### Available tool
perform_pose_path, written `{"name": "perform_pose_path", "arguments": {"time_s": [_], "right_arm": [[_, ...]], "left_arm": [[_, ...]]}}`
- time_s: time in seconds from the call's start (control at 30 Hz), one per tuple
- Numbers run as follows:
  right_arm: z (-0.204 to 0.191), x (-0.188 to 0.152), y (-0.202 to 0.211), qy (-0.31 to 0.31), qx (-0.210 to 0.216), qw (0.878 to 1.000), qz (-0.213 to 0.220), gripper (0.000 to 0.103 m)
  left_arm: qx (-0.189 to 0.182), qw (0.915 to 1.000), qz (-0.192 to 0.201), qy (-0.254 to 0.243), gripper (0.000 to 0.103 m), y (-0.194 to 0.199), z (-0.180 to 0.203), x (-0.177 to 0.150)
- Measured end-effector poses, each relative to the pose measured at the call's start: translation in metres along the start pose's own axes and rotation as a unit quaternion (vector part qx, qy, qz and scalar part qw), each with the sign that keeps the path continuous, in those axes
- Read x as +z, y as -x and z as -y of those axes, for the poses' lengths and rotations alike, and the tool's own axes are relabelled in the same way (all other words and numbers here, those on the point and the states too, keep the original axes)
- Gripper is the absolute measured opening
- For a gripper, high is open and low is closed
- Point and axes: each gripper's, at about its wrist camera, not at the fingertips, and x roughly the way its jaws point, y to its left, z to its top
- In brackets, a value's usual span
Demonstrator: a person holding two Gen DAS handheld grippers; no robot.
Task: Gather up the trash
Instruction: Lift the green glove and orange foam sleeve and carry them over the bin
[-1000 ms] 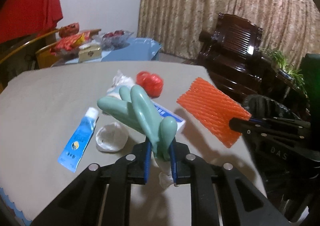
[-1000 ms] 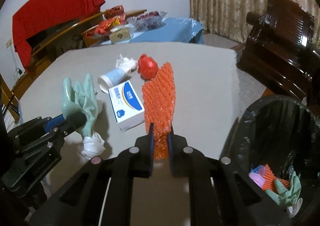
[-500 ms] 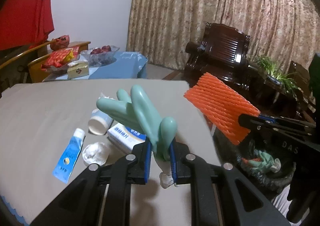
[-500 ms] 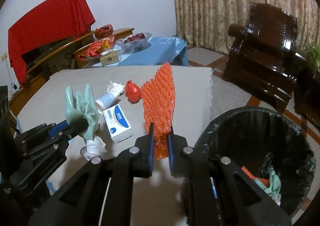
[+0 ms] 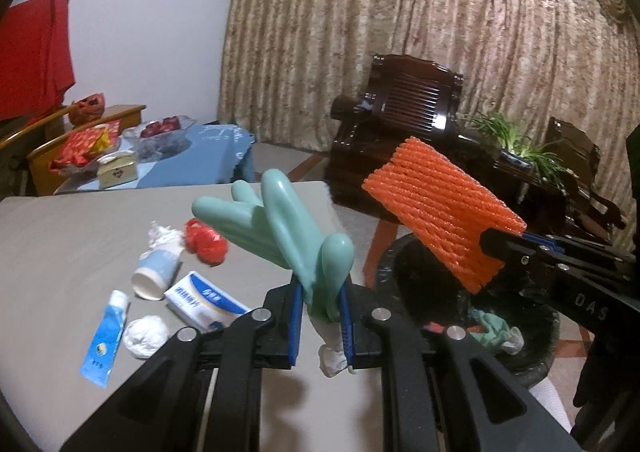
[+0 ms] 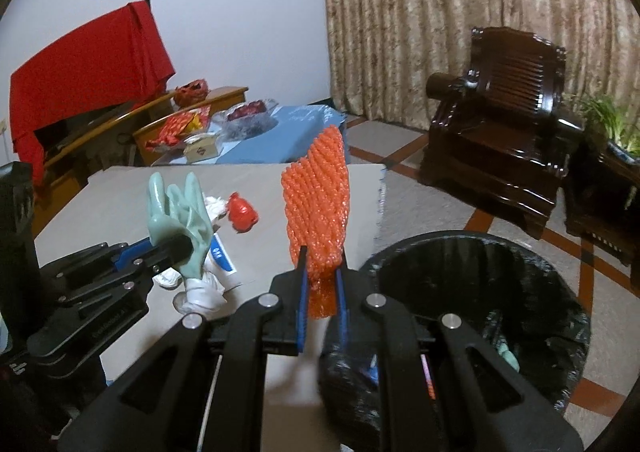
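Grey-clothed table (image 5: 60, 252) fills the foreground beside a round bin lined with a black plastic bag (image 6: 500, 252), the landmark for everything else. Nearest it, the right gripper (image 6: 320, 292) clamps the lower end of an orange foam fruit net (image 6: 316, 212), upright just short of the rim, apparently for dropping. Further from the bin, the left gripper (image 5: 320, 308) pinches a pale green rubber glove (image 5: 280, 228) at its cuff, fingers up. Beyond lie a blue-and-white carton (image 5: 204, 300), paper cup (image 5: 154, 276) and red crumpled wrapper (image 5: 206, 242).
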Motion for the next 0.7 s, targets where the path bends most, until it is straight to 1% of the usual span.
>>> {"name": "perform_pose_path", "arguments": {"time_s": [0.33, 0.7], "right_arm": [[0.051, -0.012, 0.031, -0.034, -0.052, 0.998, 0.017, 0.011], [0.097, -0.03, 0.056, -0.065, -0.103, 0.992, 0.025, 0.011]], "left_arm": [[-0.043, 0.9987, 0.003, -0.029, 0.016, -0.014, 0.05, 0.011], [-0.086, 0.9945, -0.01, -0.059, 0.016, -0.04, 0.099, 0.015]]}}
